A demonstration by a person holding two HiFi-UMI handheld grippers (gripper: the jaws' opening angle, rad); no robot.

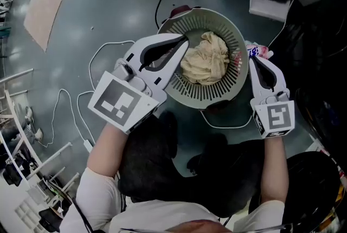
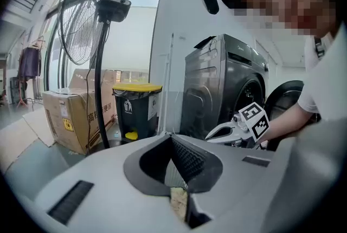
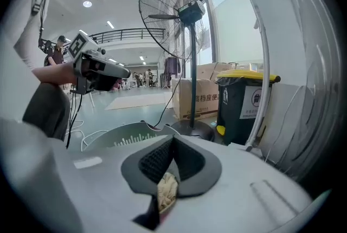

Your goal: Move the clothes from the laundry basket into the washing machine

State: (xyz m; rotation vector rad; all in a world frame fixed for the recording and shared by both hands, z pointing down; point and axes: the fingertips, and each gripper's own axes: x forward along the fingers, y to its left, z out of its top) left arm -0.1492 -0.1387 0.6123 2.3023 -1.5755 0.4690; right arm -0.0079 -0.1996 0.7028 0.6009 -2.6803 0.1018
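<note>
The laundry basket (image 1: 203, 97) is round, pale grey and slotted, and holds one crumpled cream cloth (image 1: 205, 58) at its middle. The left gripper (image 1: 184, 43) has its jaws closed on the basket's left rim. The right gripper (image 1: 252, 59) has its jaws closed on the right rim.

The floor (image 1: 81, 26) is glossy grey and crossed by white cables (image 1: 100, 56). In the left gripper view, a cardboard box (image 2: 70, 118), a yellow-lidded bin (image 2: 135, 107) and the dark washing machine (image 2: 222, 85) stand left to right. The machine's opening is partly hidden behind the person's arm.

The laundry basket (image 1: 206, 97) is matt, pale, slatted plastic, and the cloth (image 1: 205, 58) in it is soft, beige and crumpled. The floor (image 1: 108, 4) is smooth, glossy grey. The washing machine (image 2: 217, 85) has a dark, sheeny metal shell.
</note>
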